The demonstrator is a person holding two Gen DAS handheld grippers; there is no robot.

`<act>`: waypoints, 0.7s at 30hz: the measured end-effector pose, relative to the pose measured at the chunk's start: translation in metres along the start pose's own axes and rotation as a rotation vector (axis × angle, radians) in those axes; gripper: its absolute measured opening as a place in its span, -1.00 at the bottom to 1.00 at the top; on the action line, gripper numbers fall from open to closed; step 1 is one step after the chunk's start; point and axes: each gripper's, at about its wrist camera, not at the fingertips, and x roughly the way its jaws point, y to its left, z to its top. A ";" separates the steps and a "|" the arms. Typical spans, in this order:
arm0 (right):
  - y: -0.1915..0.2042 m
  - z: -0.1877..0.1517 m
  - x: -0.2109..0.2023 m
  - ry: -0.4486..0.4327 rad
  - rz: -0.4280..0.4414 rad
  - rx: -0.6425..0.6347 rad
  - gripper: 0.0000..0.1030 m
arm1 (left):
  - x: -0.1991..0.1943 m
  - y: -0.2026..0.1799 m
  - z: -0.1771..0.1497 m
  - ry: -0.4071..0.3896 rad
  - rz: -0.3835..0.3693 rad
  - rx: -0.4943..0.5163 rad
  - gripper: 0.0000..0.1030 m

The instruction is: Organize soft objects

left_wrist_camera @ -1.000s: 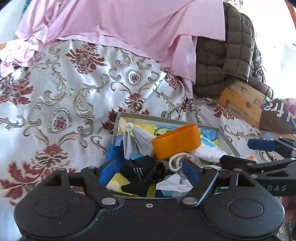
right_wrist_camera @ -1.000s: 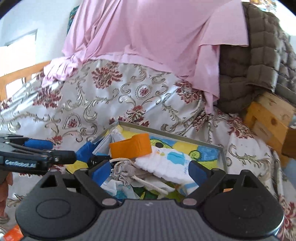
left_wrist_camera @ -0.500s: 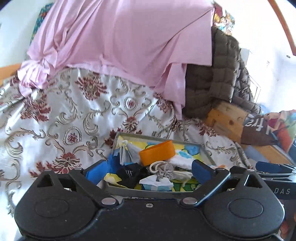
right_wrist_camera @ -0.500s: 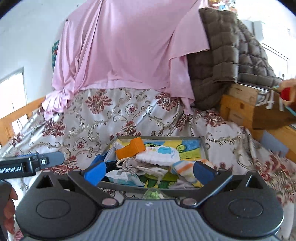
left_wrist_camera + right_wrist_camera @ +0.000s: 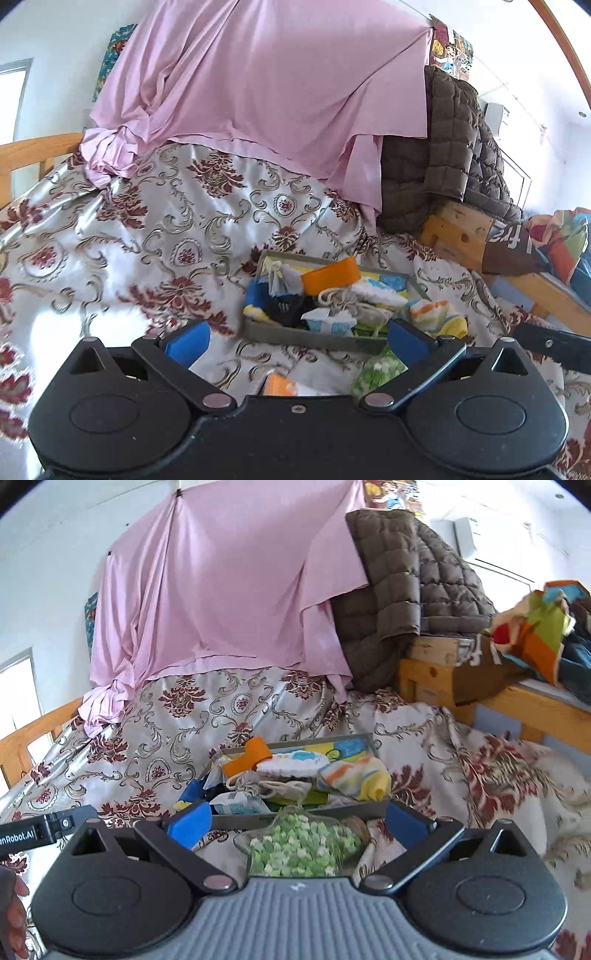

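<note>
A grey tray (image 5: 314, 338) (image 5: 295, 814) lies on the floral bedspread (image 5: 166, 236), heaped with soft items: an orange band (image 5: 330, 275) (image 5: 251, 757), a white padded cloth (image 5: 295, 762), a drawstring pouch (image 5: 351, 301), a dark sock (image 5: 286, 306) and a striped sock (image 5: 354, 775) hanging over the right rim. My left gripper (image 5: 297, 339) stands open in front of the tray, nothing between its blue pads. My right gripper (image 5: 297, 819) is open too, above a clear star-shaped jar of green pieces (image 5: 301, 849) lying before the tray.
A pink sheet (image 5: 258, 85) drapes the back of the bed, a brown quilted jacket (image 5: 450, 147) beside it. A wooden frame (image 5: 461, 672) with colourful cloth (image 5: 539, 635) stands right. A small orange packet (image 5: 280, 384) lies near the left gripper. A hand (image 5: 14, 912) shows at lower left.
Both grippers have pulled back from the tray, which now sits smaller and farther off. Their jaws spread wider. The green jar and orange packet have come into view in front of the tray.
</note>
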 end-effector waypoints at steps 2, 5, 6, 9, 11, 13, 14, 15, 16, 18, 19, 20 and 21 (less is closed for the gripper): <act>-0.001 -0.006 -0.005 0.001 -0.005 0.008 0.99 | -0.005 0.001 -0.006 -0.003 0.006 0.002 0.98; -0.001 -0.014 -0.012 0.004 -0.007 0.016 0.99 | -0.012 0.002 -0.015 -0.001 0.018 0.003 0.98; -0.001 -0.017 -0.015 0.005 -0.009 0.019 0.99 | -0.014 0.002 -0.017 0.003 0.018 0.007 0.98; -0.001 -0.027 -0.021 0.002 -0.017 0.023 0.99 | -0.017 -0.001 -0.022 0.039 0.010 0.029 0.98; 0.000 -0.034 -0.026 -0.001 -0.020 0.028 0.99 | -0.020 -0.003 -0.025 0.053 -0.002 0.033 0.98; 0.001 -0.041 -0.030 -0.008 -0.026 0.034 0.99 | -0.022 -0.004 -0.028 0.052 -0.010 0.039 0.98; 0.001 -0.043 -0.031 -0.011 -0.025 0.037 0.99 | -0.023 -0.004 -0.029 0.053 -0.011 0.044 0.98; 0.001 -0.045 -0.032 -0.012 -0.022 0.039 0.99 | -0.024 -0.005 -0.031 0.054 -0.010 0.046 0.98; 0.002 -0.048 -0.032 -0.013 -0.022 0.041 0.99 | -0.024 -0.005 -0.033 0.056 -0.010 0.048 0.98; 0.003 -0.052 -0.032 -0.009 -0.018 0.044 0.99 | -0.024 -0.005 -0.037 0.065 -0.008 0.052 0.98; 0.003 -0.054 -0.031 -0.007 -0.015 0.046 0.99 | -0.024 -0.005 -0.039 0.069 -0.005 0.056 0.98; 0.003 -0.055 -0.031 -0.006 -0.013 0.047 0.99 | -0.024 -0.004 -0.040 0.073 -0.002 0.061 0.98; 0.004 -0.057 -0.031 -0.006 -0.012 0.048 0.99 | -0.023 -0.004 -0.042 0.076 0.001 0.065 0.98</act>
